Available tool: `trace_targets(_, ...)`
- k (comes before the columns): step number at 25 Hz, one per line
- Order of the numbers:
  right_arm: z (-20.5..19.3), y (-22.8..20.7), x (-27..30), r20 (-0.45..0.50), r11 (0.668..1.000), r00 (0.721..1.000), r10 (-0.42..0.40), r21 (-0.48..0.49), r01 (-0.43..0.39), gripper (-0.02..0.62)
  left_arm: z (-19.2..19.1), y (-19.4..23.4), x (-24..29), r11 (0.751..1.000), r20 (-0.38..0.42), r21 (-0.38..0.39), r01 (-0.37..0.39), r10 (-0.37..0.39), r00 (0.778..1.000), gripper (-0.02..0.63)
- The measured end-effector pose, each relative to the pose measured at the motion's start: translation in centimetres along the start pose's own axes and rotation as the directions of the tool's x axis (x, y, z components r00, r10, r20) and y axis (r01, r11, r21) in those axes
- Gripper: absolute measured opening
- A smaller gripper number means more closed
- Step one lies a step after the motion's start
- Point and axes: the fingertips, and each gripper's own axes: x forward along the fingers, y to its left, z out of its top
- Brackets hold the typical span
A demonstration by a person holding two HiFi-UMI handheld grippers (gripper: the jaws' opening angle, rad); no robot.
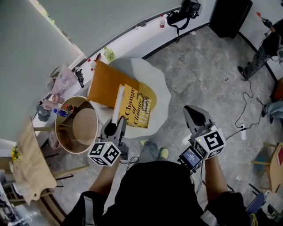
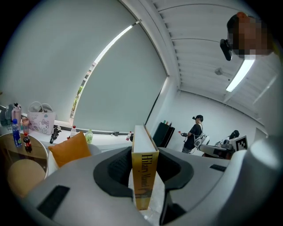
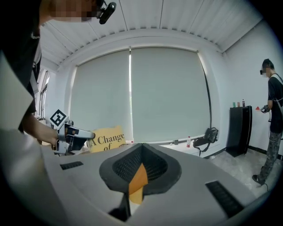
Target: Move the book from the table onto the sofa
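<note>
A yellow book (image 1: pixel 135 106), titled "A Change of Climate", is held up by its lower left edge in my left gripper (image 1: pixel 116 127), which is shut on it. The book hangs over the white sofa seat (image 1: pixel 154 75), just in front of an orange cushion (image 1: pixel 104 84). In the left gripper view the book's spine (image 2: pixel 143 172) stands upright between the jaws. My right gripper (image 1: pixel 194 110) is off to the right over the floor, shut and holding nothing. In the right gripper view the book (image 3: pixel 106 139) shows at the left.
A round wooden table (image 1: pixel 84 130) with small bottles (image 1: pixel 62 111) stands left of the sofa. A wooden chair (image 1: pixel 26 163) is at the near left. A black bag (image 1: pixel 185 11), a dark cabinet (image 1: pixel 230 15), floor cables (image 1: pixel 245 114) and another person (image 1: pixel 265 48) are at the right.
</note>
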Motion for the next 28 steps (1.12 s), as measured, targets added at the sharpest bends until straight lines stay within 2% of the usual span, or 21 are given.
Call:
trace_targets(8, 1.9, 0.6, 9.1, -0.048, 0.994, 0.995, 0.088, -0.053, -0.091, 0.006, 1.8, 6.6, 3.0, 0.996, 0.029, -0.066, -0.061, 0.063, 0.998, 0.15)
trace_targets(11, 2.1, 0.6, 11.7, -0.028, 0.99, 0.993, 0.113, -0.078, -0.115, 0.006, 1.3, 8.2, 3.9, 0.994, 0.025, -0.08, -0.075, 0.077, 0.997, 0.15)
trace_targets(16, 0.7, 0.4, 14.8, -0.072, 0.987, 0.988, 0.134, -0.081, -0.14, 0.006, -0.2, 10.2, 5.8, 0.993, -0.014, -0.084, -0.079, 0.078, 0.997, 0.15)
trace_targets(22, 0.5, -2.9, 19.3, -0.105, 0.983, 0.981, 0.164, -0.063, -0.171, 0.006, -1.7, 11.9, 9.6, 0.99, -0.077, -0.092, -0.108, 0.101, 0.992, 0.15)
trace_targets(28, -2.4, -7.0, 22.4, -0.192, 0.973, 0.956, 0.223, -0.016, -0.231, 0.006, -4.8, 12.2, 14.5, 0.987, -0.144, -0.087, -0.135, 0.121, 0.982, 0.15)
